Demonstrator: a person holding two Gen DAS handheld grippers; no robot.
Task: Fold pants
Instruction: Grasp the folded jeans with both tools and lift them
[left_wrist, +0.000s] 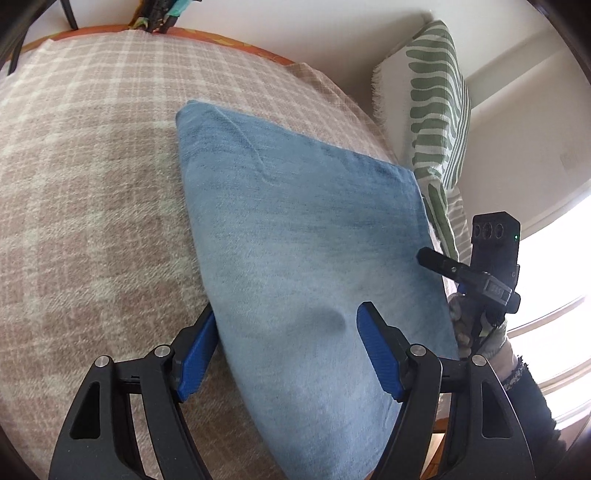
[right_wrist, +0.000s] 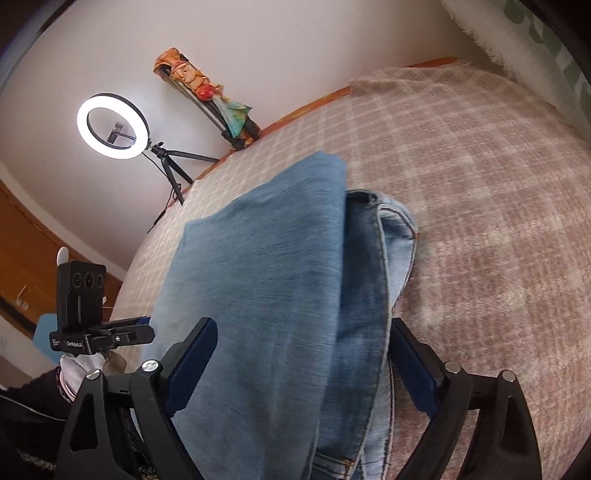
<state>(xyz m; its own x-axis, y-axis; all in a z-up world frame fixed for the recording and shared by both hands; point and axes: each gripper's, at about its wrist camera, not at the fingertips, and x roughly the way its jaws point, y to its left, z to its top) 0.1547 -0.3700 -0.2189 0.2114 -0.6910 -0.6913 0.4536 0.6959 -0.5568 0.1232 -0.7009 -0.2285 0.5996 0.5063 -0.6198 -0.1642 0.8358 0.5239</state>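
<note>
Right wrist alone shows ring light (right_wrist: 112, 126); both tongs (left_wrist: 286, 347) (right_wrist: 303, 365) agape over jeans (left_wrist: 295, 229).

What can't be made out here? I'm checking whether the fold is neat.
- Left wrist view: the near end of the jeans runs off the bottom edge; the layers underneath are covered by the top layer.
- Right wrist view: the right finger of the right hand-held gripper is partly behind the denim, so contact is unclear.
- Either view: the blanket under the jeans is covered.
</note>
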